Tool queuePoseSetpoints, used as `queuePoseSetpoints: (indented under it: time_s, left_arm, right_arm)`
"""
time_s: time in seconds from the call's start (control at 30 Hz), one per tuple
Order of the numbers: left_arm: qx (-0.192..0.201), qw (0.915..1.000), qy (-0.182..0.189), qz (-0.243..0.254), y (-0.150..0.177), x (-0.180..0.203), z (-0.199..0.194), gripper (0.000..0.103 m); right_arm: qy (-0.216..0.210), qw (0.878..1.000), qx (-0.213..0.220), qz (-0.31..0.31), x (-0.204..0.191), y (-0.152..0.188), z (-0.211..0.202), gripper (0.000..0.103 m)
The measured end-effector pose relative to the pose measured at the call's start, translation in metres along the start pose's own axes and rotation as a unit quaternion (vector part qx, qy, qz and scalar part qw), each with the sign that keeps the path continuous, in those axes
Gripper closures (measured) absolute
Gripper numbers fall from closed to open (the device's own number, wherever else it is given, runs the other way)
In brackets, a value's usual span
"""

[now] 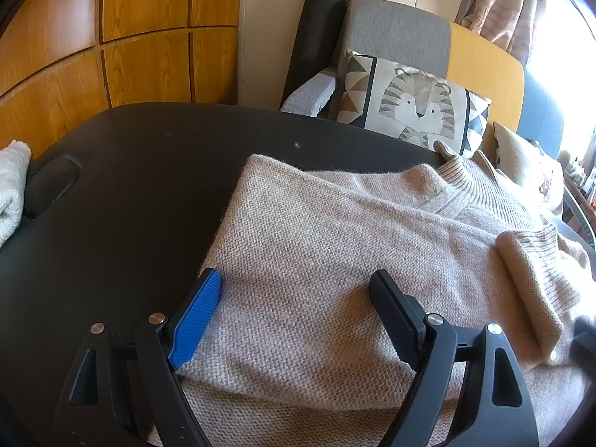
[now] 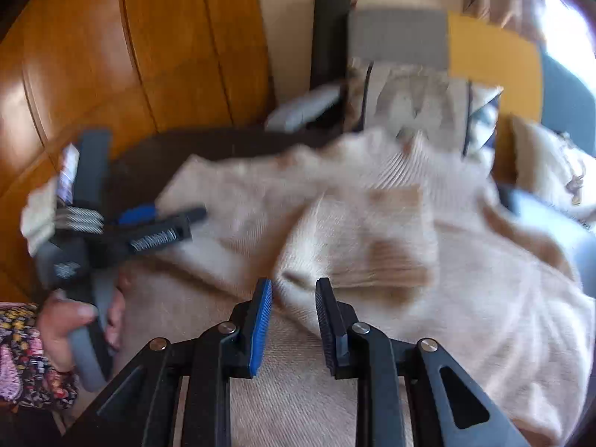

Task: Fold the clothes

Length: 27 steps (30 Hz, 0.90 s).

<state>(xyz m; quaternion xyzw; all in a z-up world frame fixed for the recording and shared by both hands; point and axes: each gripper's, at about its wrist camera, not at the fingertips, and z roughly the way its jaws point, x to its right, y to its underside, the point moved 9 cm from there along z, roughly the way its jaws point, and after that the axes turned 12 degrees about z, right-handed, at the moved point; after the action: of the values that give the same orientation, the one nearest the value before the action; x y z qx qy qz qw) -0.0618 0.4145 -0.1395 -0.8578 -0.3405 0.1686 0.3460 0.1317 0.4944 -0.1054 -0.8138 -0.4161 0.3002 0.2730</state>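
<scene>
A: What does the left wrist view show?
B: The left tool (image 1: 294, 287) hangs released, its blue pad and black pad spread wide over the near fold of a beige knit sweater (image 1: 335, 253). The sweater lies partly folded on a dark counter (image 1: 130, 171), collar toward a tiger-print cushion (image 1: 413, 104) on a grey sofa (image 1: 398, 33). A rolled cuff (image 1: 529, 283) rests on top at the right.

A: And the right wrist view?
B: It is blurred. The right tool (image 2: 294, 290) has its pads parted by a narrow gap, with nothing between them, just above the sweater (image 2: 372, 231). At the left, the left tool (image 2: 164, 219) lies over the sweater's edge, gripped by a hand (image 2: 74, 320) in a floral sleeve (image 2: 26, 357).
</scene>
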Motion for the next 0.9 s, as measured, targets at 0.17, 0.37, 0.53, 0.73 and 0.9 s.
queuePoseSetpoints:
  time_s: [0.17, 0.37, 0.53, 0.73, 0.9]
  left_arm:
    - [-0.002, 1.0, -0.002, 0.002, 0.0, 0.0, 0.001, 0.018]
    - [-0.014, 0.9998, -0.005, 0.011, -0.001, 0.003, 0.003, 0.016]
    - [-0.024, 0.9992, 0.012, 0.028, -0.006, 0.015, -0.01, 0.016]
    - [0.04, 0.9864, 0.126, 0.098, -0.037, 0.105, -0.059, 0.016]
    - [0.045, 0.9556, 0.113, 0.269, -0.039, 0.198, -0.06, 0.016]
  right_arm:
    - [0.19, 0.979, 0.051, 0.042, 0.092, -0.007, -0.045, 0.079]
    - [0.24, 0.957, 0.026, 0.164, 0.189, 0.018, -0.047, 0.072]
    - [0.261, 0.953, 0.029, 0.15, 0.182, 0.018, -0.043, 0.072]
    - [0.276, 0.951, 0.032, 0.135, 0.183, 0.02, -0.044, 0.071]
    - [0.263, 0.953, 0.036, 0.147, 0.184, 0.019, -0.045, 0.071]
